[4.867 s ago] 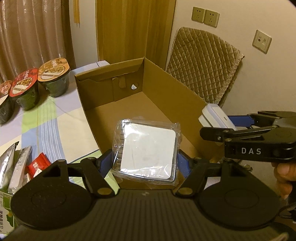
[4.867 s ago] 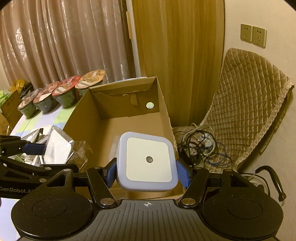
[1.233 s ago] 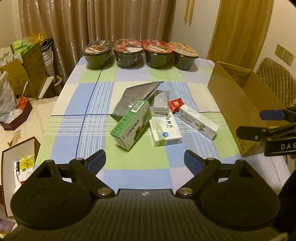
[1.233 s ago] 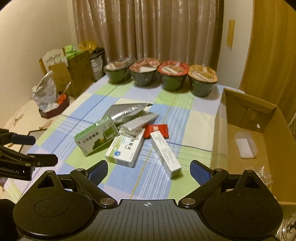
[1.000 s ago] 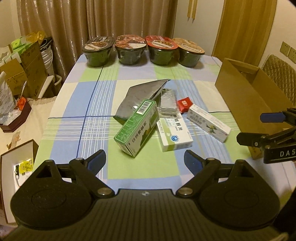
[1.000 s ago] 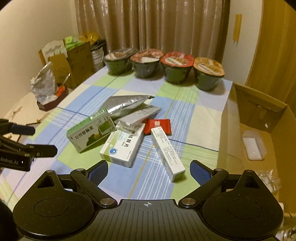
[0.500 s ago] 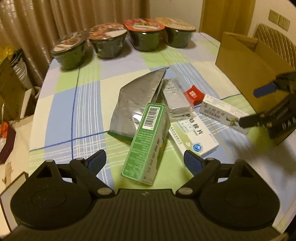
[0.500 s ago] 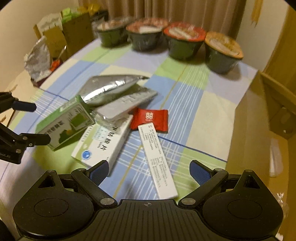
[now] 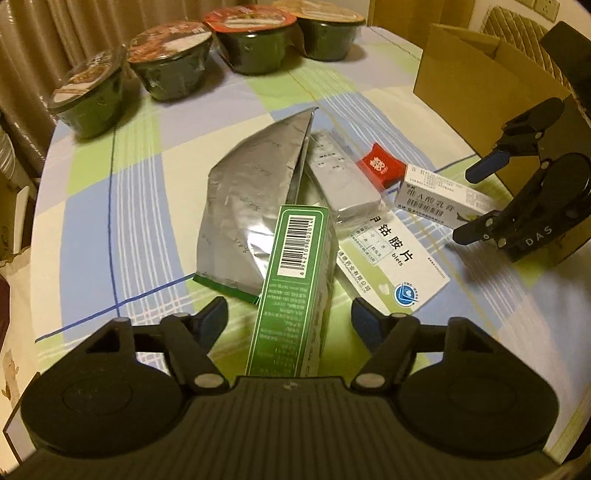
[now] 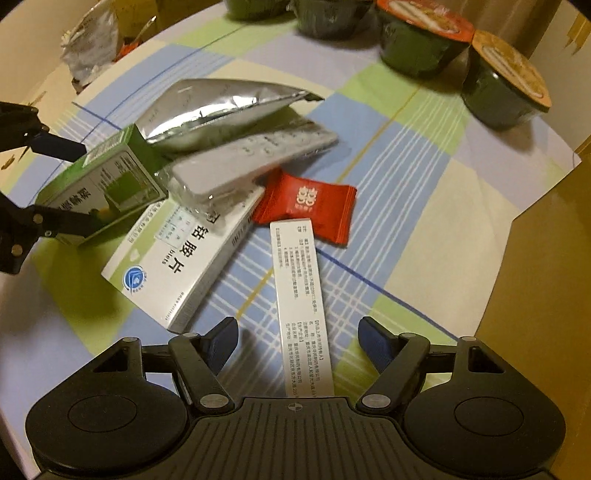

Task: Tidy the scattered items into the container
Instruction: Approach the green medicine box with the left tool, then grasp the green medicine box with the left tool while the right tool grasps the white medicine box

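Note:
My left gripper (image 9: 289, 319) is open, its blue pads either side of a green box (image 9: 293, 288) with a barcode, not touching it. My right gripper (image 10: 298, 338) is open around the near end of a long narrow white box (image 10: 301, 306). Between the two lie a wide white medicine box (image 10: 181, 254), a red candy packet (image 10: 308, 203), a wrapped grey remote (image 10: 255, 158) and a silver foil pouch (image 10: 218, 107). The cardboard box (image 9: 476, 74) stands at the table's right; in the right wrist view only its outer wall (image 10: 543, 288) shows.
Several green instant-noodle bowls (image 9: 255, 40) line the far edge of the checked tablecloth (image 9: 147, 184). A quilted chair back (image 9: 517, 26) stands behind the cardboard box. Bags and clutter (image 10: 92, 44) sit beyond the table's left side.
Both grippers have dropped and moved in close over the pile. The green box now lies between my left fingers, the narrow white box between my right fingers. Both stay open.

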